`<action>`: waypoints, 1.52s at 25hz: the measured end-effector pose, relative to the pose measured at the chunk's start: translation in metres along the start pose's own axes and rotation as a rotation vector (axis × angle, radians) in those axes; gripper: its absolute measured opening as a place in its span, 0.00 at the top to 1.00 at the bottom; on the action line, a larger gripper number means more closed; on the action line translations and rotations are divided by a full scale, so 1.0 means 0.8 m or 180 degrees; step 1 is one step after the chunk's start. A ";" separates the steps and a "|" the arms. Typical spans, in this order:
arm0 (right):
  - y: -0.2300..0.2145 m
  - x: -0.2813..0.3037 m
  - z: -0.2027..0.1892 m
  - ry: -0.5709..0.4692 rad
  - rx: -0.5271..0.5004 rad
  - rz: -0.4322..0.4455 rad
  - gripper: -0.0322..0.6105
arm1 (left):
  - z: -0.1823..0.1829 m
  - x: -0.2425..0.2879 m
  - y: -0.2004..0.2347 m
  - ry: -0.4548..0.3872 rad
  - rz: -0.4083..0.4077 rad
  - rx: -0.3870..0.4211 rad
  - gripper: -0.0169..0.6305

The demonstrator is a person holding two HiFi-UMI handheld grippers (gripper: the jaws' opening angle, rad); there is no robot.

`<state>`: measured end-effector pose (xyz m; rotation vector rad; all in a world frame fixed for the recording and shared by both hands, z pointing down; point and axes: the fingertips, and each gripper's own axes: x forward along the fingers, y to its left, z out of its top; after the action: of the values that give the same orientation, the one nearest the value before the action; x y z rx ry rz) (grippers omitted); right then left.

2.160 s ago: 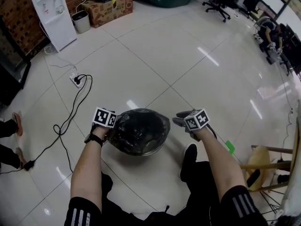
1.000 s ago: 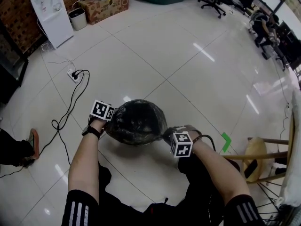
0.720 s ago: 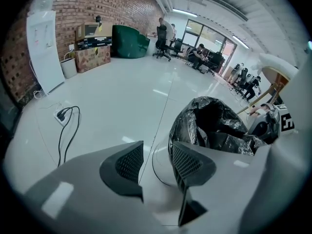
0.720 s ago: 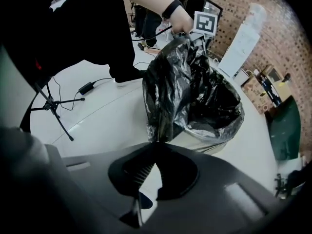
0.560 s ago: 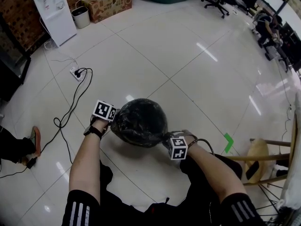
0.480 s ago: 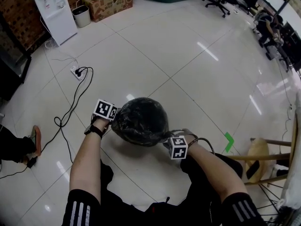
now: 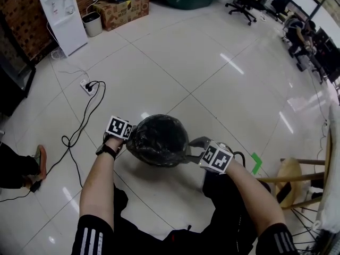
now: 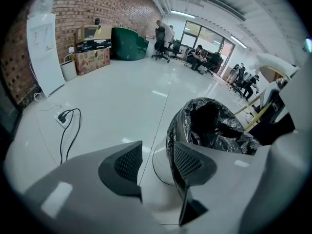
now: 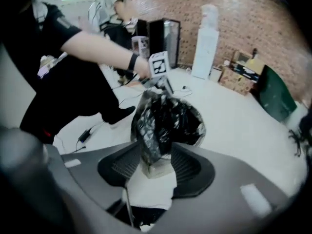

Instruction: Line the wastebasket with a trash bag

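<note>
Right gripper jaws have just been opened, with a loose fold of the trash bag left unpressed between them. Left gripper jaws are held apart beside the bag-lined wastebasket on the floor.

Readable words or numbers: none.
Brown cardboard box, 11 o'clock in head view: dark print, too small to read.
White cube, 9 o'clock of centre: black square code pattern, no letters.
White cube, 4 o'clock: likewise.

wastebasket 1 | trash bag 1 | grippers 2 (left gripper, right gripper) | water dispenser 1
</note>
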<state>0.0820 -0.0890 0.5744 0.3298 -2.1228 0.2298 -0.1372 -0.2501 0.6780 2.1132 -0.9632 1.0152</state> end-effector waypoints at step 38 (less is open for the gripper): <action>-0.019 0.000 0.113 -0.0547 -0.0303 -0.0244 0.68 | -0.089 -0.072 -0.157 -0.0009 0.0037 0.1332 0.97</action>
<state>0.0155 -0.1293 0.5267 0.3857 -2.2764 0.0569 -0.0894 -0.1060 0.6437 2.4450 -0.8173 1.3111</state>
